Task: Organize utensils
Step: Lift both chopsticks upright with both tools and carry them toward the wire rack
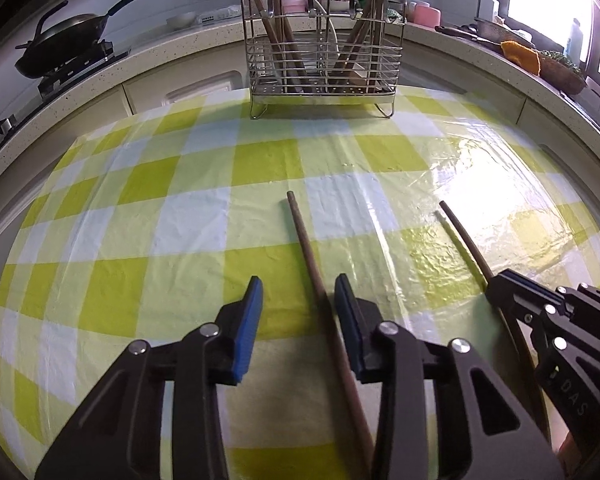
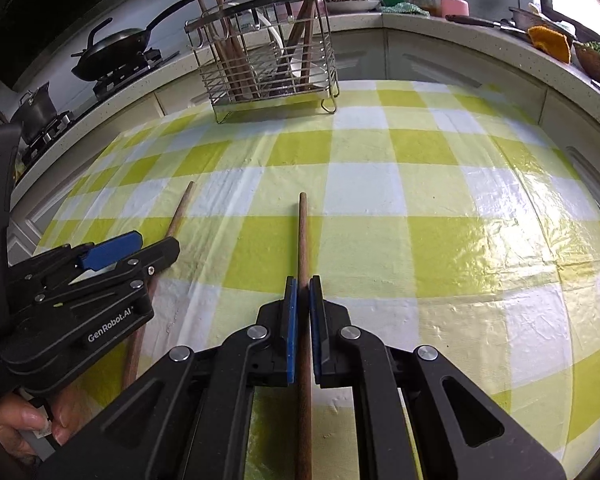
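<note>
Two brown wooden chopsticks, round, slim, matte, flat on the cloth. One chopstick [image 1: 306, 246] runs from lower centre of the left wrist view up toward mid-frame, lying between the left gripper [image 1: 298, 290] pads: jaws apart, right pad touching or just beside the stick, left pad clear of it, so no clamp. Same stick [image 2: 178, 216] at left of the right wrist view, passing under the left gripper [image 2: 140, 246].

Second chopstick [image 2: 302, 240] up the centre of the right wrist view, clamped between the blue pads of the right gripper [image 2: 302, 282]; jaws nearly together on it. Tip end free, pointing toward the rack. In the left wrist view, that stick [image 1: 462, 236] at right, entering the right gripper [image 1: 496, 280].

Wire utensil rack [image 1: 324, 56] at top centre, standing on the far edge of the cloth, holding more chopsticks upright or leaning; contents otherwise unclear.

Surface: table under glossy green, white and pale yellow checked cloth [image 1: 160, 208], wrinkled, glare at right. Hand [image 2: 24, 424] at lower left of the right wrist view.

Room: kitchen. Speckled counter [image 1: 180, 46] curving behind, black wok [image 1: 66, 40] on stove upper left, pot [image 2: 36, 108], pink container [image 1: 426, 14], orange cloth [image 1: 520, 56] upper right, bright window far right.
</note>
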### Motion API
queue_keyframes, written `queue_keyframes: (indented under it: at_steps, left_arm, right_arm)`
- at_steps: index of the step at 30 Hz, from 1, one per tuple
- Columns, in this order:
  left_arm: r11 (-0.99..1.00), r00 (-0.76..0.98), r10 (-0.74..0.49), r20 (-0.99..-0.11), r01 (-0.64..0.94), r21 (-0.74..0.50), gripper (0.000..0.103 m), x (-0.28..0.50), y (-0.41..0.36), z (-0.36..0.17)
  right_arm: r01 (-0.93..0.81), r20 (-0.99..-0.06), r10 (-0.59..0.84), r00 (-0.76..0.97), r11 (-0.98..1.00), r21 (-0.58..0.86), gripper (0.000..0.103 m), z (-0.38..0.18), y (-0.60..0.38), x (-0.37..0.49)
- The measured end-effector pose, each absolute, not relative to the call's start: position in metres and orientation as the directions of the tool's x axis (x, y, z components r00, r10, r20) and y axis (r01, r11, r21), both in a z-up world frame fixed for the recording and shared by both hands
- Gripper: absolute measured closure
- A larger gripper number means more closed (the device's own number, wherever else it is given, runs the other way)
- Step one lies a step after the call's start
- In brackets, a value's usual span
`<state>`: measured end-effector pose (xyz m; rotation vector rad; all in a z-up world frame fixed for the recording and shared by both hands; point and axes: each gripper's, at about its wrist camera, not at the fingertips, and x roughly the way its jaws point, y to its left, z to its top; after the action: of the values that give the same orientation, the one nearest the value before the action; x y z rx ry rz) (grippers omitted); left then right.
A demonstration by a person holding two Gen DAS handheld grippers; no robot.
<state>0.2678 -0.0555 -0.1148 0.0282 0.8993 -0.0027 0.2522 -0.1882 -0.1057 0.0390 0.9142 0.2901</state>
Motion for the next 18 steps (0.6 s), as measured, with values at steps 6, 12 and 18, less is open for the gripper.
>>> queue_keyframes:
  at_steps: [6, 12, 18]
  left_arm:
    - [0.996, 0.619, -0.044, -0.784, 0.087, 0.013, 0.094, 0.263, -0.048, -0.114]
    - [0.991, 0.614, -0.075, -0.786, 0.136, 0.011, 0.096, 0.262, -0.044, -0.115]
    - [0.992, 0.610, -0.058, -0.790, 0.121, 0.020, 0.096, 0.263, -0.047, -0.114]
  right_arm:
    - [-0.230, -0.794, 0.232, 0.562, 0.966, 0.120, 0.096, -0.105, -0.182, 0.260]
    - [-0.222, -0.810, 0.209, 0.548, 0.970, 0.101, 0.096, -0.104, -0.179, 0.262]
    - [-0.252, -0.838, 0.171, 0.517, 0.967, 0.042, 0.095, -0.103, -0.172, 0.265]
